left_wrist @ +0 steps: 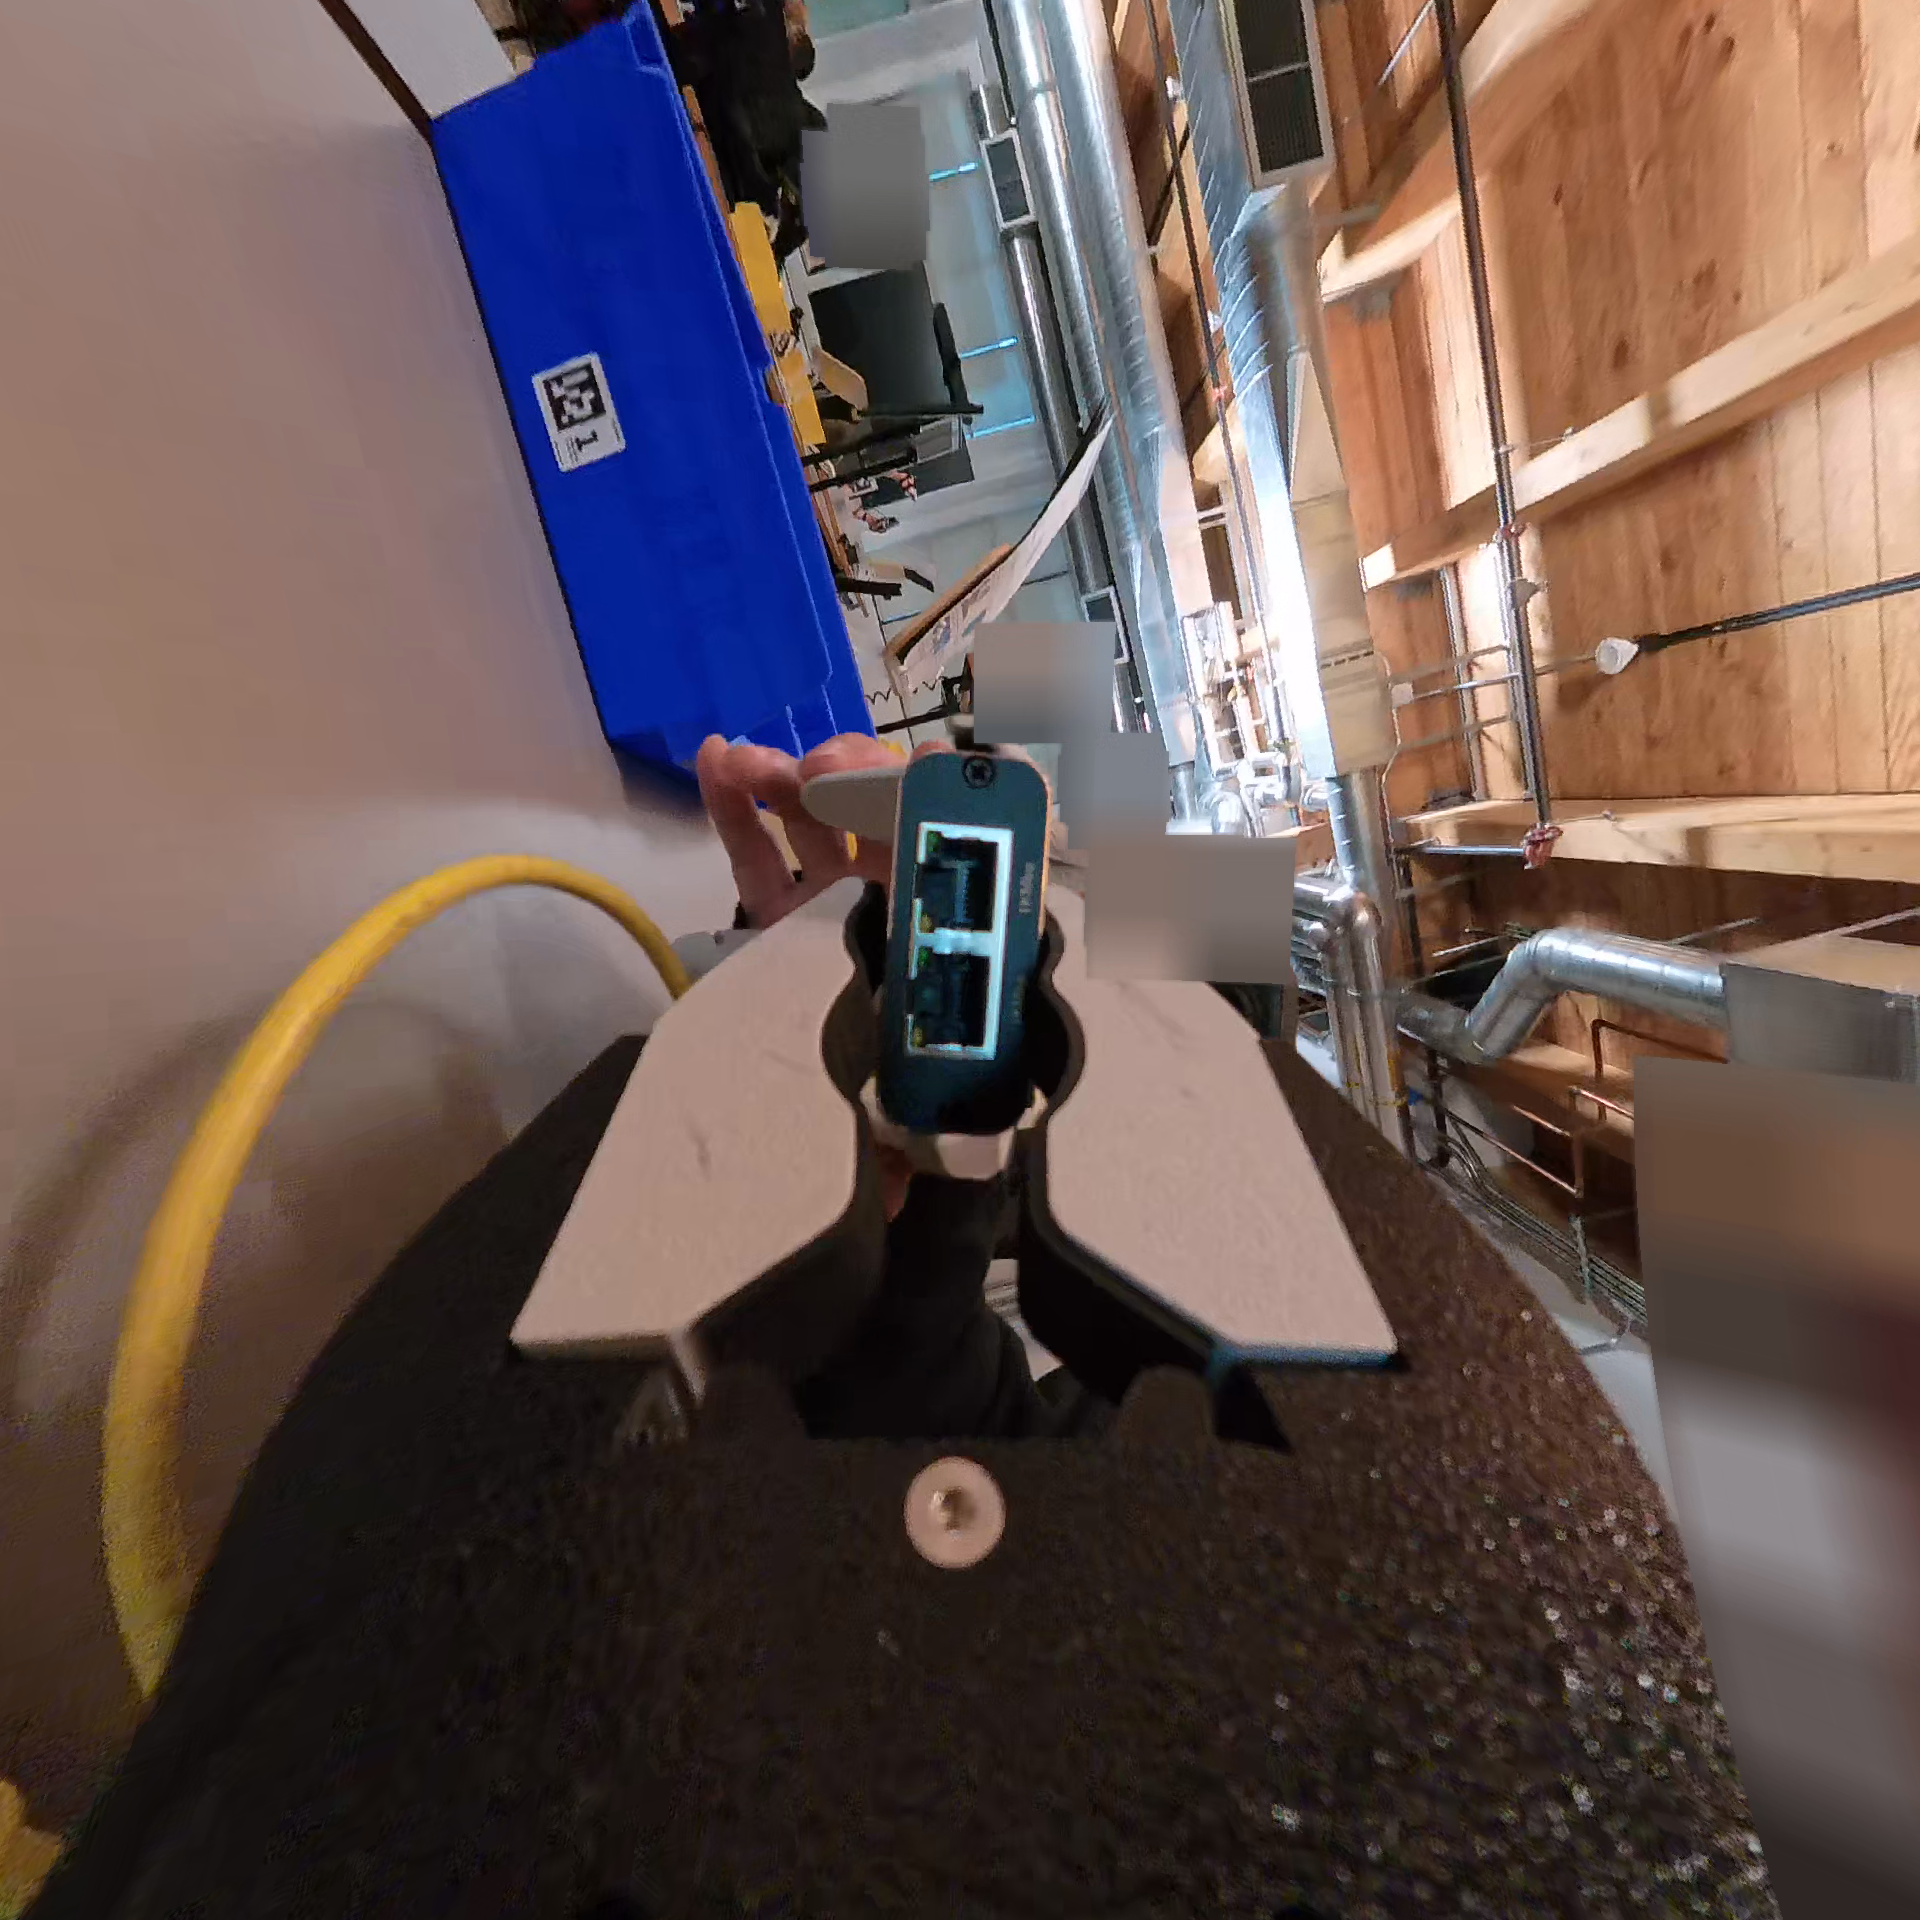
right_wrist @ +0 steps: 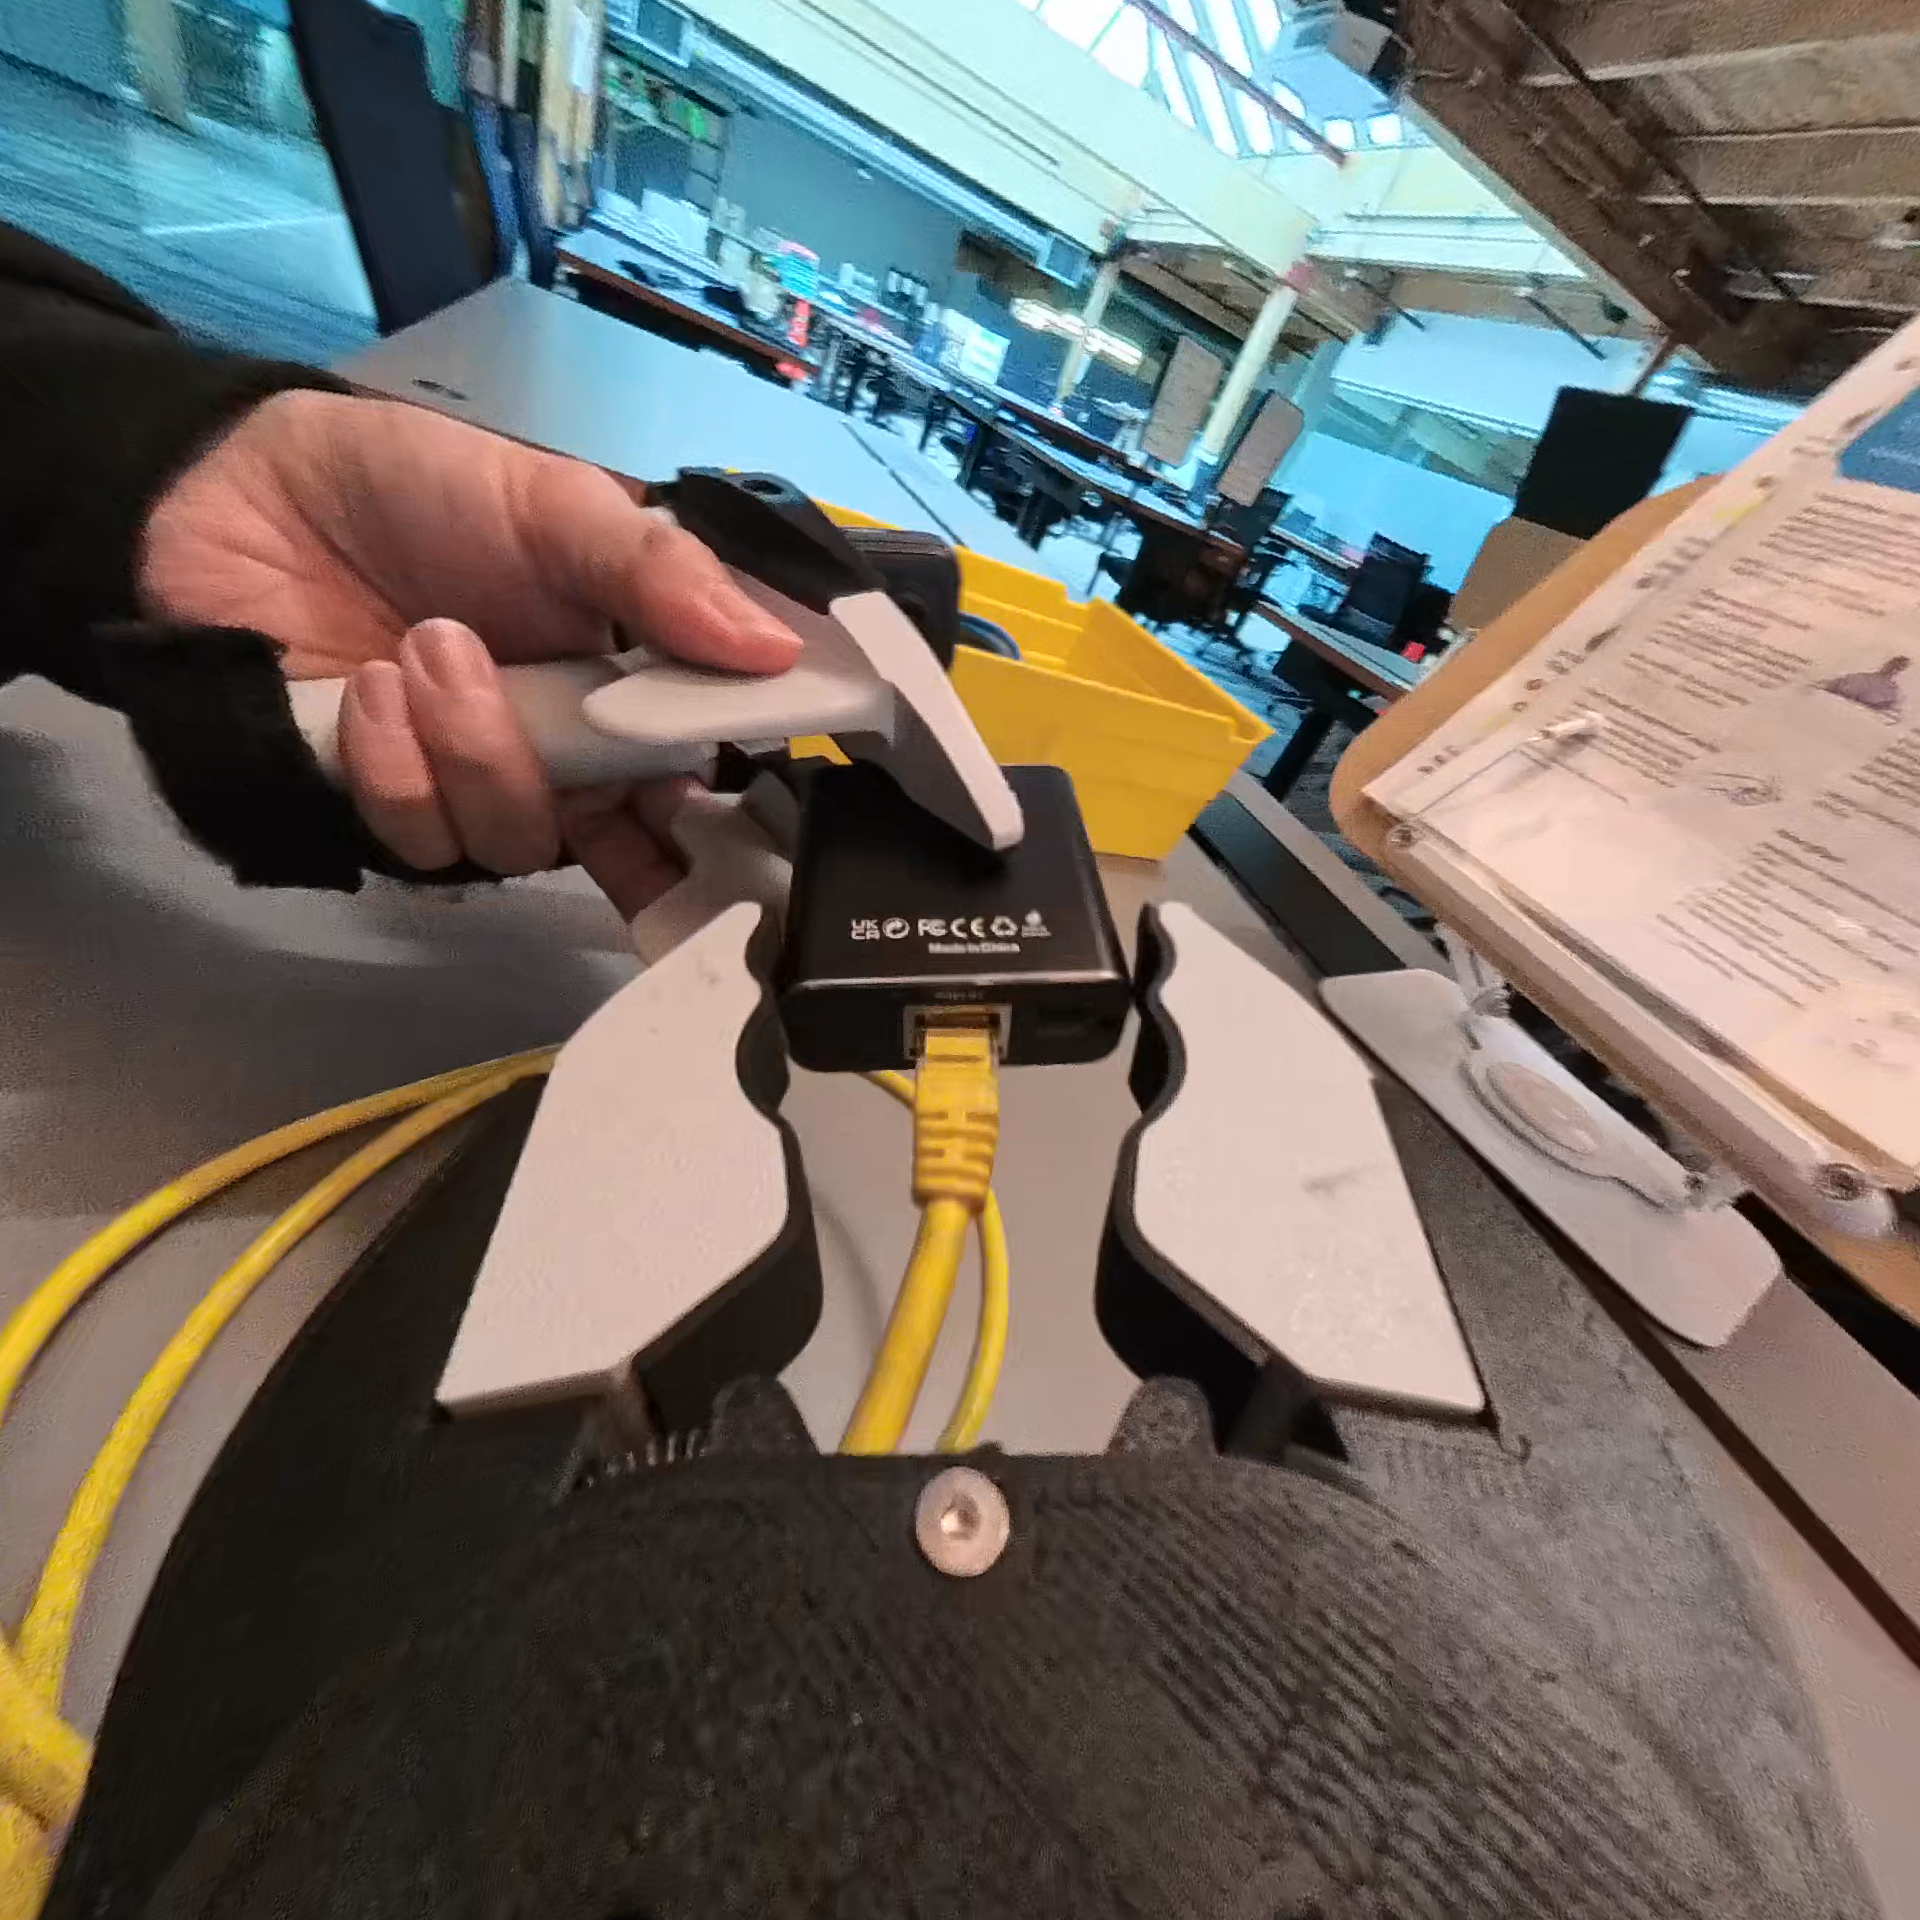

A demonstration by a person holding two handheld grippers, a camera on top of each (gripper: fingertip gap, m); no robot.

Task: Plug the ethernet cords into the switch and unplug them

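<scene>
Yellow ethernet cord [right_wrist: 948, 1127] sits plugged in the black switch [right_wrist: 940, 925], which the left gripper [left_wrist: 961, 997] clamps above the table; right gripper [right_wrist: 961, 1023] hangs spread around it; unplugging likely calls for closing on the plug.

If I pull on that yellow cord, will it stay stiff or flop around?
Probably floppy: the yellow cord already sags in loose loops. Its plug looks stiffer, and being seated in the switch, a pull might tug the small box too.
</scene>
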